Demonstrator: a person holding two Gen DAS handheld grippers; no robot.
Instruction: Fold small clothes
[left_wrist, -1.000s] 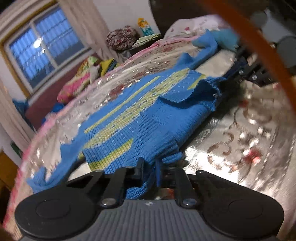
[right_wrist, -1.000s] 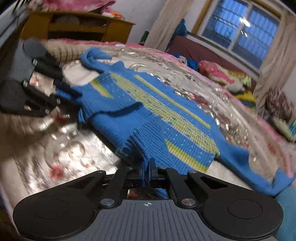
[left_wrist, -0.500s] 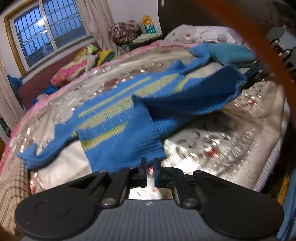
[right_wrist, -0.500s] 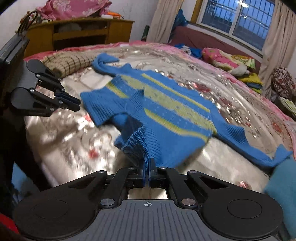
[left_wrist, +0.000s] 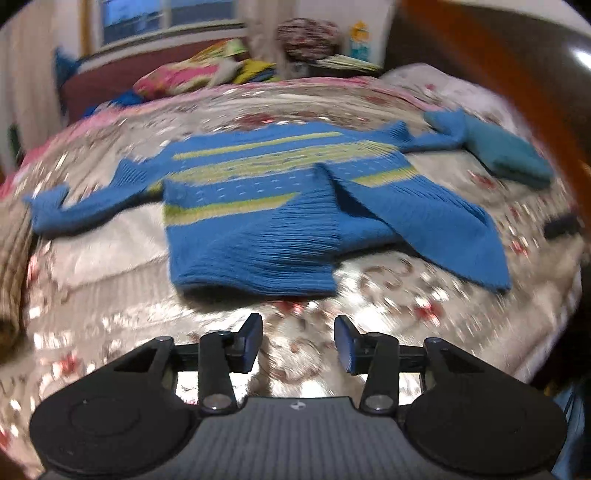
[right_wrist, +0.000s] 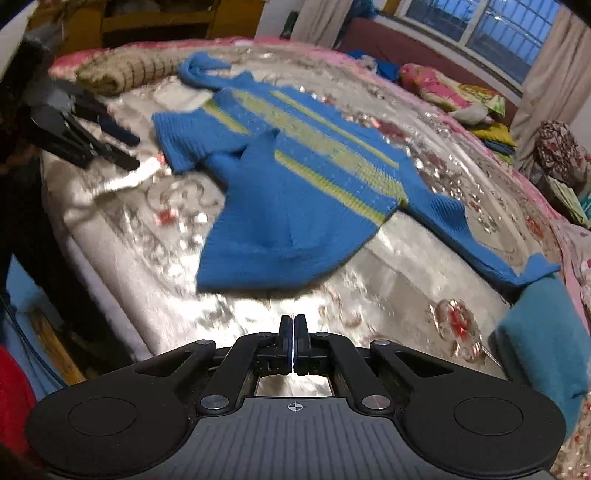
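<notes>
Hovering my left gripper (left_wrist: 297, 341) open and right gripper (right_wrist: 294, 343) closed empty, I risk snagging the rumpled sweater (left_wrist: 266, 221) hem unevenly

No text, label, brand or number can be read anywhere in either wrist view.

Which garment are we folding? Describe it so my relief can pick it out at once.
Start from the bed with the shiny floral cover. The sweater lies spread across its middle, sleeves out to both sides. It is the only blue knit with yellow-green stripes; the folded cloth beside one sleeve end is plain teal.
</notes>
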